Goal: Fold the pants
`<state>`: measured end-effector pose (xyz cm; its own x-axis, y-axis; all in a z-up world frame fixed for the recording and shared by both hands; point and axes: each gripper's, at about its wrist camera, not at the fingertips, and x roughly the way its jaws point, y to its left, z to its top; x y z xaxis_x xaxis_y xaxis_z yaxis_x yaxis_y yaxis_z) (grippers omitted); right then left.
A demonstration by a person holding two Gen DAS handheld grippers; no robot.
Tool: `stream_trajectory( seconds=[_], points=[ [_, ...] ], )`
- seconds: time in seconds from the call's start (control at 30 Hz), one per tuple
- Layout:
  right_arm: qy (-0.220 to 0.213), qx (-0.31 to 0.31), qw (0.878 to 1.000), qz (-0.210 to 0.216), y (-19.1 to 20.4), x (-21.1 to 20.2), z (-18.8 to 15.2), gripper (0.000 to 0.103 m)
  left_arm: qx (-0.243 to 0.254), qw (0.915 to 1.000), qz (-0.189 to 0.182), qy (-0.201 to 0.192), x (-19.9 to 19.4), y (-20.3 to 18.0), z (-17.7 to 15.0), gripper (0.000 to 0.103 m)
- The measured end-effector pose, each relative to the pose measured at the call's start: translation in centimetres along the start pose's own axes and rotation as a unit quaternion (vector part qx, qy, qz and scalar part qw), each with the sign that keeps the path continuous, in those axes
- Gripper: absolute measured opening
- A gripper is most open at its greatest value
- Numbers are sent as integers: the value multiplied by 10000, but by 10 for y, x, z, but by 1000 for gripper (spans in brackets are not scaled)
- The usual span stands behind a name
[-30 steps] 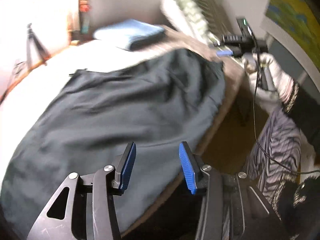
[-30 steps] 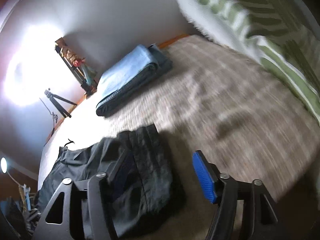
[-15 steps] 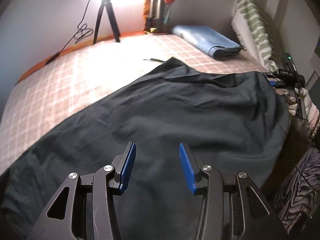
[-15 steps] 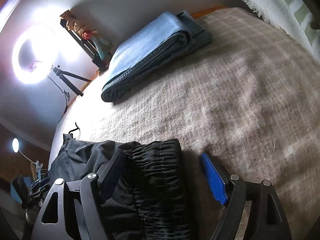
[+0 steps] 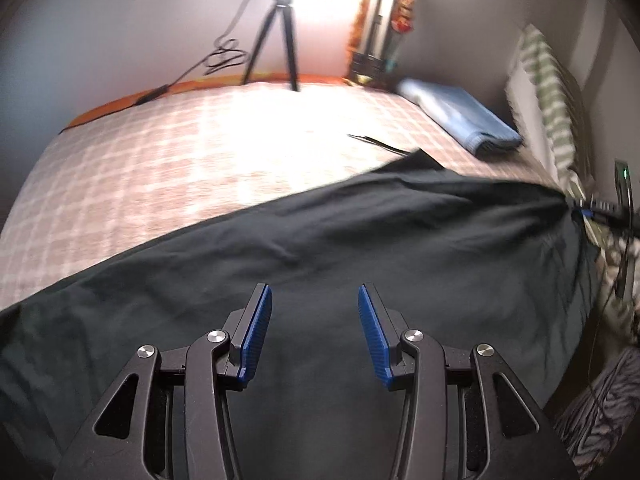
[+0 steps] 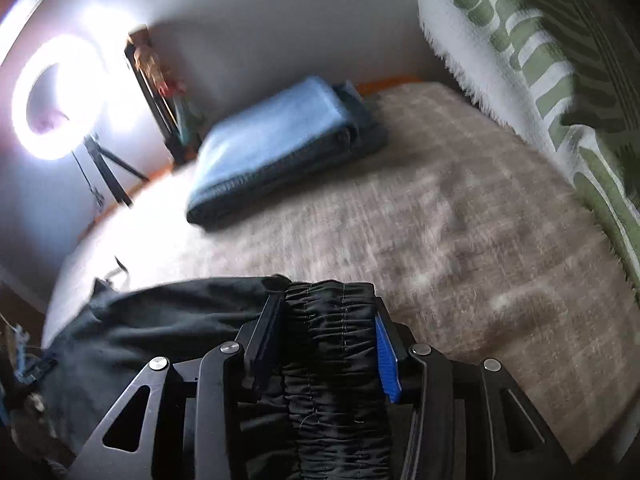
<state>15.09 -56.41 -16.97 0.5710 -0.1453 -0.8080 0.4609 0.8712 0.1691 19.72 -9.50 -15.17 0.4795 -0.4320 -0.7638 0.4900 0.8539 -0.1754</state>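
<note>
Black pants [image 5: 360, 248] lie spread along the near edge of a checked bed cover [image 5: 180, 168]. My left gripper [image 5: 315, 334] is open and empty, just above the leg fabric. My right gripper [image 6: 326, 354] is shut on the gathered elastic waistband [image 6: 332, 340] of the pants, the band bunched between both blue pads. The right gripper also shows at the far right of the left wrist view [image 5: 592, 210], holding the waist end. A black drawstring [image 5: 380, 144] lies on the cover beyond the pants.
Folded blue jeans [image 6: 280, 148] sit at the far side of the bed, also in the left wrist view [image 5: 460, 116]. A green striped white blanket [image 6: 540, 60] lies on the right. A ring light [image 6: 52, 96] on a tripod [image 5: 280, 40] stands at the wall.
My right gripper has closed on the waistband, which lay between open jaws before. My left gripper has swung over the pants leg and stays open.
</note>
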Motion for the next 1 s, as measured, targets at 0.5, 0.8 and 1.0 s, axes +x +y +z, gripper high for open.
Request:
stream_trajectory(
  seconds=[0.5, 0.8, 1.0],
  points=[
    [-638, -685, 9949, 373, 70, -55, 3, 70, -551, 9975, 137, -413, -51, 47, 20, 57],
    [-280, -1195, 9839, 1301, 141, -24, 16, 70, -429, 9936, 864, -582, -118, 89, 35, 57],
    [157, -1493, 9711, 1855, 196, 20, 31, 70, -271, 9891, 1238, -748, -163, 103, 45, 57]
  ],
)
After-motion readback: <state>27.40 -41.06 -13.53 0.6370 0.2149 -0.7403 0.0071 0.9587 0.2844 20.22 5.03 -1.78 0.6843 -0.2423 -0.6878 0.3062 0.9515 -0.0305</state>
